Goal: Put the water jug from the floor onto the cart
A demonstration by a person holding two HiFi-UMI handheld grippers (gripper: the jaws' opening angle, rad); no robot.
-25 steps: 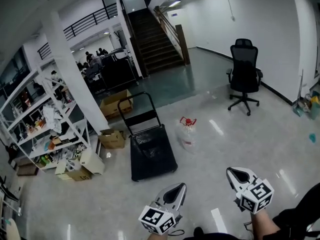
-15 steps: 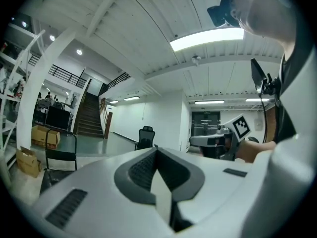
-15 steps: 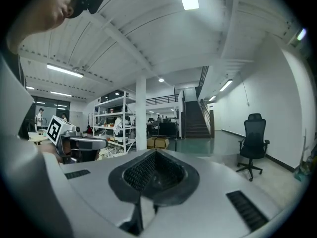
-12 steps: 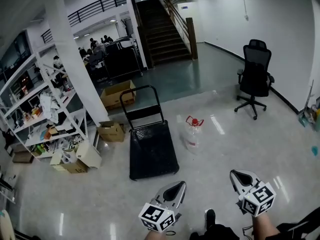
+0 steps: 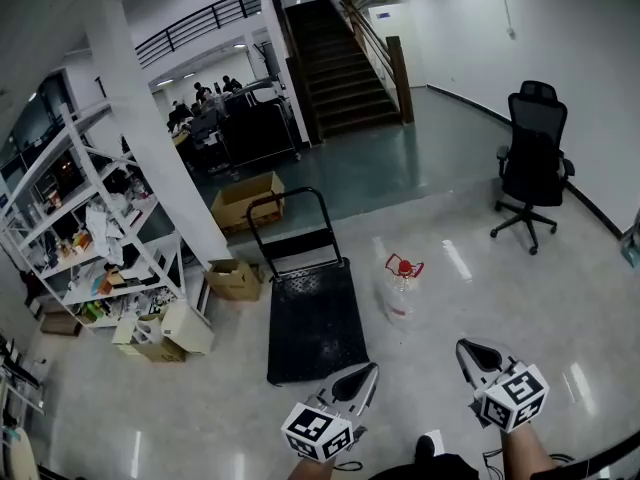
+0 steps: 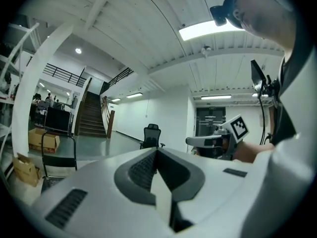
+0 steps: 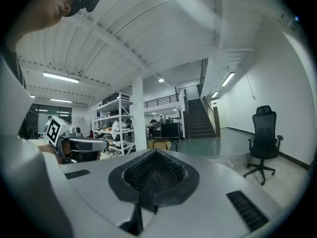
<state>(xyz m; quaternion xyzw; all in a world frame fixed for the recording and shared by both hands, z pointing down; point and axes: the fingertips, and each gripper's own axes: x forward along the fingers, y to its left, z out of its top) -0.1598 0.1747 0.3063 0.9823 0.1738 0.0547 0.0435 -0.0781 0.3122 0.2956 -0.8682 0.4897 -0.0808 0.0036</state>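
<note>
A clear water jug (image 5: 402, 289) with a red cap and handle stands upright on the glossy floor, just right of the black flat cart (image 5: 313, 320) with its upright push handle (image 5: 290, 230). My left gripper (image 5: 366, 372) is at the bottom of the head view, near the cart's front edge, jaws shut and empty. To its right, my right gripper (image 5: 467, 349) is also shut with nothing in it, short of the jug. The left gripper view shows the left gripper (image 6: 157, 151) pointing level with the cart (image 6: 55, 157) at the left. The right gripper (image 7: 154, 152) hides the jug in its own view.
A white pillar (image 5: 150, 138) and a cluttered shelf rack (image 5: 80, 238) stand at the left, with cardboard boxes (image 5: 233, 279) on the floor beside the cart. A black office chair (image 5: 533, 164) is at the right. Stairs (image 5: 345, 58) rise at the back.
The view has advanced toward the cart and jug; both now lie closer to the grippers and lower in the head view. Both grippers kept their shut pose.
</note>
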